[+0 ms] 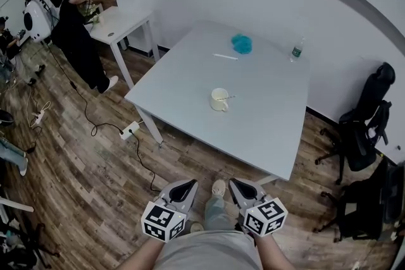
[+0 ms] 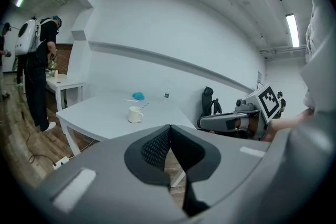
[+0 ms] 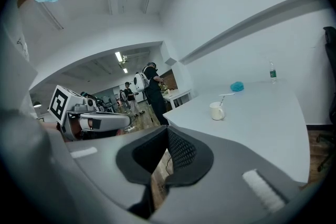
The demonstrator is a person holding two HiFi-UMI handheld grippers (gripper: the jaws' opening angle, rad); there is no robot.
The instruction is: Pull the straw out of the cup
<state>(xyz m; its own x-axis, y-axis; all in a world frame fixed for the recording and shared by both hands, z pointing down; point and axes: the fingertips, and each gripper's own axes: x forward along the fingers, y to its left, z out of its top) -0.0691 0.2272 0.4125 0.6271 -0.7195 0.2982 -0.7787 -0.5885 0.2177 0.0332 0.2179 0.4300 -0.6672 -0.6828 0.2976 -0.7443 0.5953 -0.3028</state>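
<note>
The left gripper and the right gripper both have their jaws closed together, with nothing between them. The cup, with the straw in it, stands on the table, well ahead of both jaws.

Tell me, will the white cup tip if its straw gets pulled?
Probably not: the white handled cup sits flat on the grey table. It may slide, since the top looks smooth. The thin pale straw leans loosely, so it likely lifts free.
</note>
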